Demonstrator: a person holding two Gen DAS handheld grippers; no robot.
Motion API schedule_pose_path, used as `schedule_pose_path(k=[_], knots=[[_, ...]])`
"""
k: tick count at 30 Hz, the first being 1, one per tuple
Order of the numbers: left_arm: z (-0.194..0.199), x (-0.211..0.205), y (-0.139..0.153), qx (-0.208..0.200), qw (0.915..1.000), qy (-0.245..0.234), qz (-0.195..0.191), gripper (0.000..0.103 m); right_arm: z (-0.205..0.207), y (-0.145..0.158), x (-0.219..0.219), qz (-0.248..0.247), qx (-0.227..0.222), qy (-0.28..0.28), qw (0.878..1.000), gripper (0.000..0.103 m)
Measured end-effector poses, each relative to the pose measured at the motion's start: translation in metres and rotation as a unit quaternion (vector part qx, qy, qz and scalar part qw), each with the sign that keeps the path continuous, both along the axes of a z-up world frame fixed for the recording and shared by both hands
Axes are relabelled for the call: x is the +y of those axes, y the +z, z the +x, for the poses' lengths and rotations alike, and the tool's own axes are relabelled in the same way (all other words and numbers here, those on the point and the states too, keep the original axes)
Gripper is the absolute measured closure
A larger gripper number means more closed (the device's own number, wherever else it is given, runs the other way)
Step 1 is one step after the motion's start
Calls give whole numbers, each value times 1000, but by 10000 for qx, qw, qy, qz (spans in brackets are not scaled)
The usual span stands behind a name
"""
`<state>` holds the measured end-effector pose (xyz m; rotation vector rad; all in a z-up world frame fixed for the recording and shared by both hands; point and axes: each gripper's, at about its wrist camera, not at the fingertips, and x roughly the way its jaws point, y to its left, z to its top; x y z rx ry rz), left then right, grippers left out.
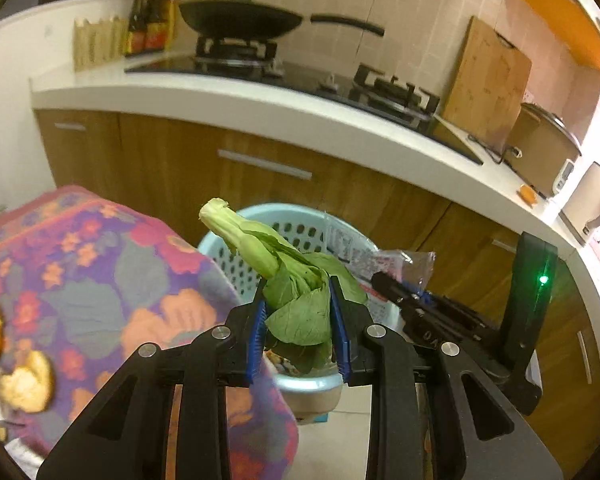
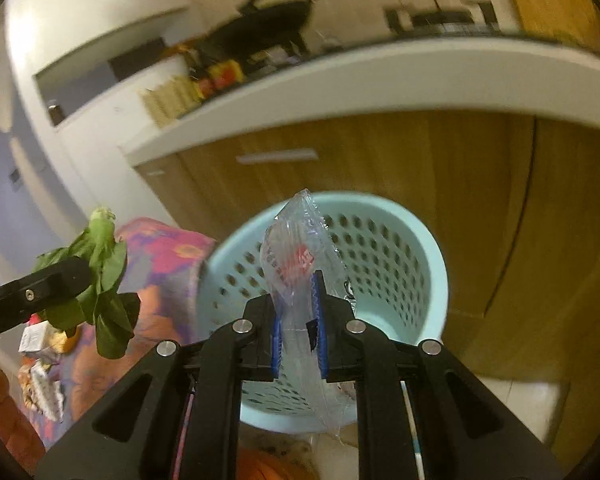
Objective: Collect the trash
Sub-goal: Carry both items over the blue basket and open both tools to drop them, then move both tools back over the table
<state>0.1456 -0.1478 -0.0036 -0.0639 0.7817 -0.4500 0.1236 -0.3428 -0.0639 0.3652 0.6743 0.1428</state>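
Both loads are held by the bin [image 2: 400, 264], so the drop-off step seems in hand; next, each must come over the rim and let go. The floral cloth [image 1: 100, 280] crowds the bin's left side. The left gripper [image 1: 298, 316] pinches a wilted green [image 1: 296, 300]; the right gripper [image 2: 298, 320] pinches a clear wrapper [image 2: 300, 252]. Peels [image 1: 26, 380] lie on the cloth.

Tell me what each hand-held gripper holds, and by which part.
Left hand-held gripper: greens, pinched at the leafy end, stalk up. Right hand-held gripper: clear wrapper, pinched near its middle.
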Motion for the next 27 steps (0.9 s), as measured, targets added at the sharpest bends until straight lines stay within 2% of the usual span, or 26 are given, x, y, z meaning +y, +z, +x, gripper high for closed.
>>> schedule_pose_path(k=[5, 10, 11, 14, 20, 21, 22, 23, 27], knots=[[21, -23, -17, 234, 9990, -252, 301, 76, 11, -12, -7, 82, 257, -133, 9995, 90], [29, -37, -20, 151, 9982, -343, 479, 76, 15, -16, -15, 227, 368, -242, 9988, 87], [30, -38, -20, 145, 9980, -360, 491, 75, 13, -15, -17, 250, 359, -247, 9987, 81], [35, -43, -24, 172, 9973, -427, 577, 74, 8, -10, -21, 282, 267, -341, 9987, 52], [42, -51, -32, 224, 9961, -498, 693, 71, 1, -1, -26, 346, 126, -349, 9987, 52], [43, -53, -33, 204, 9957, -529, 733, 68, -1, 1, -26, 355, 100, -346, 9987, 52], [43, -54, -33, 191, 9953, -538, 786, 55, -3, 4, -26, 349, 80, -349, 9987, 52], [42, -55, -33, 130, 9950, -516, 841, 49, -5, 6, -26, 318, 57, -357, 9988, 52], [37, -48, -29, 6, 9958, -470, 787, 49, -9, 11, -24, 219, 10, -393, 9990, 52]])
